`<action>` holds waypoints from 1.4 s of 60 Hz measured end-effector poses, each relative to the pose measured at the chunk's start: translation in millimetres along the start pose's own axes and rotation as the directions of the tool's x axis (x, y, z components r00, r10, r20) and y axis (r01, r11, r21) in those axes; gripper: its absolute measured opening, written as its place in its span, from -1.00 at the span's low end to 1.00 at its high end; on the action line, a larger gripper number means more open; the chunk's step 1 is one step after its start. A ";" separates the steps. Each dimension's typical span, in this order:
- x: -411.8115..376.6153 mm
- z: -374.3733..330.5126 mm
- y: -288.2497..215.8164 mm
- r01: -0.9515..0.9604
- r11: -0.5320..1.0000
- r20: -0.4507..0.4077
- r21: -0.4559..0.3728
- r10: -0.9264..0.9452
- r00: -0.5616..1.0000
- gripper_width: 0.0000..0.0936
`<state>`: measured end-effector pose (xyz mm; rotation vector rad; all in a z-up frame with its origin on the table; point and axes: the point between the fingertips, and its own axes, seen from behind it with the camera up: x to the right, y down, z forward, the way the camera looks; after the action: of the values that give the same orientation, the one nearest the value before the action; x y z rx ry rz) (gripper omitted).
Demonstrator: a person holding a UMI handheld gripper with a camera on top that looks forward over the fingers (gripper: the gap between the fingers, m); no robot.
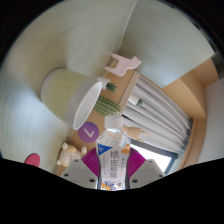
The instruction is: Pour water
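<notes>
Pale wall or ceiling surface fills the room beyond your gripper (113, 172), and the whole view is tilted hard, so the striped curtain (160, 112) and a wood-coloured edge (190, 90) run slantwise off to one side. Your clear water bottle (113, 155) sits between the fingers, its white, orange and blue label toward the lens and its neck pointing ahead; the purple pads (92, 160) lie close against it on both sides, so you appear to be pinching it. Just beyond the bottle's mouth is a pale cream cup (72, 94), tipped with its opening facing the bottle. Near the cup you have a round purple disc (90, 131), a small green plant (110, 96) and a light wooden piece (123, 66); a small tan figure (66, 153) lies beside the left pad. You cannot tell the water level.
</notes>
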<state>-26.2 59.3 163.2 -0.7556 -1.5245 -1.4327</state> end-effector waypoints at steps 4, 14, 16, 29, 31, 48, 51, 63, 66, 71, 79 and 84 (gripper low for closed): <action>16.6 -0.8 21.3 -0.214 0.975 -0.006 -0.053 0.214 0.977 -0.33; 47.2 -10.4 78.8 -0.777 0.611 -0.068 -0.150 0.778 0.625 -0.28; 51.1 -13.1 89.2 -0.849 0.505 -0.088 -0.155 0.849 0.521 -0.28; 39.9 -34.5 139.1 -0.988 -0.116 -0.187 -0.105 0.978 -0.095 -0.27; 32.0 -35.9 143.5 -0.979 -0.178 -0.188 -0.103 0.970 -0.156 -0.27; -72.7 -41.7 134.4 -0.875 -0.451 -0.214 -0.177 0.885 -0.413 -0.27; -84.2 -42.7 132.0 -0.881 -0.436 -0.213 -0.181 0.893 -0.398 -0.27; -97.5 -44.6 122.7 -0.860 -0.482 -0.208 -0.165 0.870 -0.447 -0.25; -97.1 -44.9 121.5 -0.866 -0.473 -0.203 -0.164 0.875 -0.440 -0.22; -97.7 -44.5 123.0 -0.866 -0.472 -0.205 -0.164 0.875 -0.438 -0.11; -101.9 -45.4 120.1 -0.858 -0.478 -0.209 -0.189 0.873 -0.441 0.19; -117.2 -56.1 117.5 -0.842 -0.475 -0.239 -0.256 0.875 -0.421 0.67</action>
<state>138.2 37.7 106.6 -1.7779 0.0470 -0.0284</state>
